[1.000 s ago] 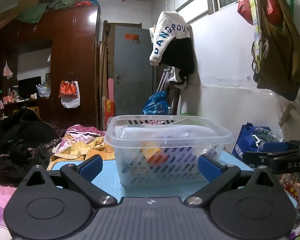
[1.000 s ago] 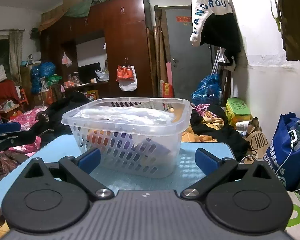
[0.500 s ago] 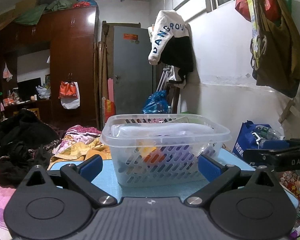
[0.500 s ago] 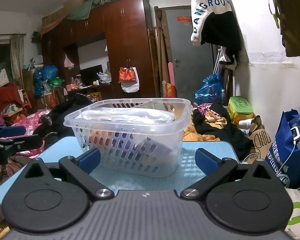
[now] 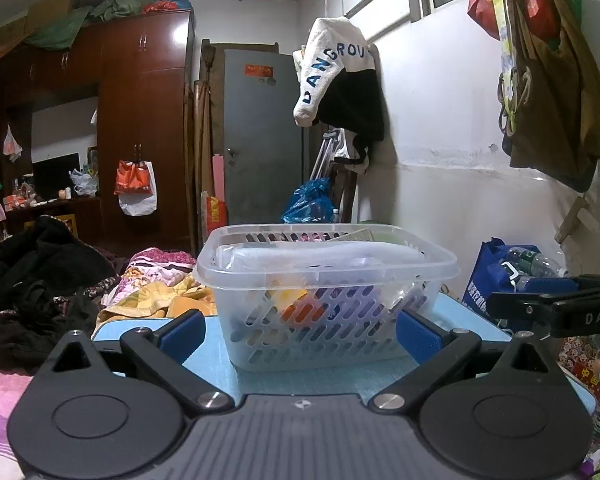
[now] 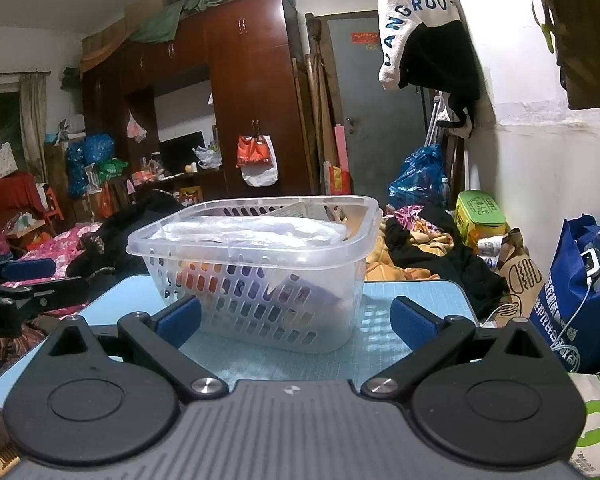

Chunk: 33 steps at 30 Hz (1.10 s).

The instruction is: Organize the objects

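Observation:
A clear plastic basket (image 5: 324, 300) with slotted walls stands on the light blue table (image 5: 204, 352). It holds a white plastic-wrapped item on top and orange and purple items below. My left gripper (image 5: 300, 332) is open and empty, just short of the basket. In the right wrist view the basket (image 6: 260, 272) stands ahead and slightly left on the table (image 6: 412, 304). My right gripper (image 6: 296, 320) is open and empty in front of it. The right gripper shows at the right edge of the left wrist view (image 5: 548, 304), the left gripper at the left edge of the right wrist view (image 6: 24, 284).
Piled clothes and bedding (image 5: 60, 276) lie left of and behind the table. A blue bag (image 6: 580, 288) with bottles stands at the right by the white wall. A dark wardrobe (image 5: 140, 128) and a grey door (image 5: 260, 140) are at the back.
Both grippers have drawn back a little from the basket and risen slightly; the basket looks a bit smaller and lower. Both stay open.

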Tool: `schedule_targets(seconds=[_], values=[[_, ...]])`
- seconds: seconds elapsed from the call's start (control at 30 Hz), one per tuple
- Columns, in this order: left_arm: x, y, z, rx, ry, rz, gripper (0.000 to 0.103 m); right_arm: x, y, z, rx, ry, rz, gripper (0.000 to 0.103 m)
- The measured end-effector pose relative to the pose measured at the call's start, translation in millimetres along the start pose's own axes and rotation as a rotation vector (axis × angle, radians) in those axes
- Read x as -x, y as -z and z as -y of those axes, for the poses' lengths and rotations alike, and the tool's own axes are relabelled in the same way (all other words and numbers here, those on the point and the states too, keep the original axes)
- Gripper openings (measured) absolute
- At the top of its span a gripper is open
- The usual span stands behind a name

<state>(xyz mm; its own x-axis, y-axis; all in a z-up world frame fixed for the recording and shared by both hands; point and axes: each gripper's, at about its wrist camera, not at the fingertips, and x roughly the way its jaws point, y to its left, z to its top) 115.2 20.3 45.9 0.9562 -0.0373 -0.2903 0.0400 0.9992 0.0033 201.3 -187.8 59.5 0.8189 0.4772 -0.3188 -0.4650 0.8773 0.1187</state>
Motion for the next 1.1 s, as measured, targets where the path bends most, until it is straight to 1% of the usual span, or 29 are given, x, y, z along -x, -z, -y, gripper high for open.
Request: schedule_targets(seconds=[0.1, 0.57, 0.8, 1.1], values=[[-1.3, 0.6, -1.0, 0.009, 0.015, -0.005, 0.102, 0.0, 0.4, 0.6, -0.007, -0.003, -0.002, 0.103], [-6.7, 1.9, 3.2, 0.008, 0.022, -0.014, 0.102, 0.8, 1.2, 1.3, -0.008, -0.006, -0.004, 0.103], [-8.3, 2.7, 4.1, 0.006, 0.04, -0.011, 0.102, 0.5, 3.0, 2.2, -0.017, -0.019, -0.015, 0.103], [-9.8, 4.2, 5.2, 0.005, 0.03, -0.008, 0.102, 0.7, 4.6, 3.6, -0.027, -0.019, -0.021, 0.103]])
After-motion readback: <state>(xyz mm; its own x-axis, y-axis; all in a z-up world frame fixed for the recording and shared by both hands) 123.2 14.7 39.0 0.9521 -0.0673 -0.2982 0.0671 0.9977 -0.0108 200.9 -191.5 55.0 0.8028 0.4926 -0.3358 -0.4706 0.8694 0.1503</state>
